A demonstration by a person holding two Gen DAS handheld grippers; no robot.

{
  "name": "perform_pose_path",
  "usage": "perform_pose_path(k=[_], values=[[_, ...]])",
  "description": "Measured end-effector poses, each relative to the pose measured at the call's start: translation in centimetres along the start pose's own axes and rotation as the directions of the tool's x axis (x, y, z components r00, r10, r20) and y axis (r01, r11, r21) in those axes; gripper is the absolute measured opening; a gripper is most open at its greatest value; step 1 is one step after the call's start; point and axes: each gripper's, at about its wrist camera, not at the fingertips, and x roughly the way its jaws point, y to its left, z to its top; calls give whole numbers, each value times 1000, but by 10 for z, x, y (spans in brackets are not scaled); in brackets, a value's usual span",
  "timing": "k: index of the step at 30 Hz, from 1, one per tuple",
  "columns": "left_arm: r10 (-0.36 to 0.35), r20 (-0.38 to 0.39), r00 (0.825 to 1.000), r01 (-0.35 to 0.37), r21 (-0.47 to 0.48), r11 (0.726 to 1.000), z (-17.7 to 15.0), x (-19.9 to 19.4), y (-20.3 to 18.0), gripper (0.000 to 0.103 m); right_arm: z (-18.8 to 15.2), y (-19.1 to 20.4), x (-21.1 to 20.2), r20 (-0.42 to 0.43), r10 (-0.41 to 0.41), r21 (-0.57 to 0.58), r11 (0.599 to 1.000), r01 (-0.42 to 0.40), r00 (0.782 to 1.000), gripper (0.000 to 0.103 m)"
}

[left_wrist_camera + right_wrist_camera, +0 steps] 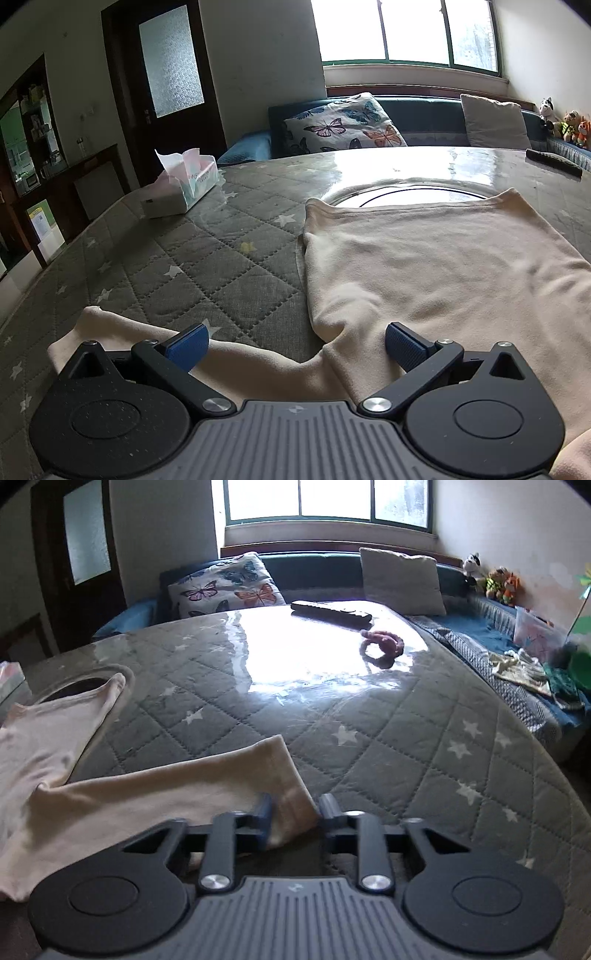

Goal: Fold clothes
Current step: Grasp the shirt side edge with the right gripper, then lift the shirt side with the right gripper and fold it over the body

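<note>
**Cream shirt flat on quilted table, both grippers low at the near edge**

Left gripper (295, 345): held low and level, pointed toward the window, seen at the bottom centre of the left wrist view. Jaws are spread wide, nothing clamped. The blue pads (400, 343) sit just above the cream shirt (424, 266); the left-hand pad is over a sleeve (122, 332) stretched toward the lower left of the frame, the right-hand pad over the shirt body near the armpit. Contact with the fabric cannot be confirmed.

Right gripper (295, 812): also low and level at the bottom centre of the right wrist view. Jaws are partly open, a narrow gap left between the fingers. The cuff end of the other sleeve (229, 775) lies in that gap, against the left finger; the right finger is clear of it. No clamping is seen.

The shirt is spread on the grey star-print table cover (221, 266), body in the centre-right of the left view, far hem over a round glossy patch (406, 192).

Other items: tissue box (181, 184) at upper left of the left view, its printing too small to be read; remote (330, 613) and pink ring-shaped item (382, 644) in the upper centre of the right view. No legible brand is found on the grippers.
</note>
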Motion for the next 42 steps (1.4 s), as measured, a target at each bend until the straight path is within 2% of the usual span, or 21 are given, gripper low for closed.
perform_pose_path(k=[5, 14, 17, 19, 27, 31, 36, 39, 42], values=[[0, 1, 1000, 0, 0, 1000, 0, 0, 0, 103, 3, 2, -16, 51, -81, -51, 995, 84, 995, 8], [-8, -3, 1000, 8, -10, 1000, 0, 1, 2, 103, -7, -8, -10, 41, -170, -49, 984, 172, 985, 8], [-9, -3, 1000, 9, -11, 1000, 0, 1, 2, 103, -8, -12, -8, 28, -174, -41, 984, 175, 984, 8], [-6, -1, 1000, 6, -9, 1000, -1, 1, 2, 103, -10, -6, -7, 38, -188, -77, 979, 190, 982, 10], [1, 5, 1000, -1, 14, 1000, 0, 0, -1, 103, 4, -1, -21, 57, -113, -36, 993, 115, 992, 10], [-4, 25, 1000, 3, 34, 999, 6, -14, -11, 103, 14, -1, -32, 70, -63, -8, 998, 63, 996, 10], [-116, 60, 991, 111, 86, 990, 13, -43, -43, 103, 27, 1, -47, 91, 4, 24, 1000, -6, 996, 10], [-217, 49, 975, 207, 151, 967, 10, -55, -76, 103, 37, 7, -61, 114, 56, 29, 998, -59, 992, 10], [-274, 37, 961, 260, 217, 941, 6, -61, -106, 103, 50, 17, -76, 142, 120, 19, 992, -124, 983, 9]])
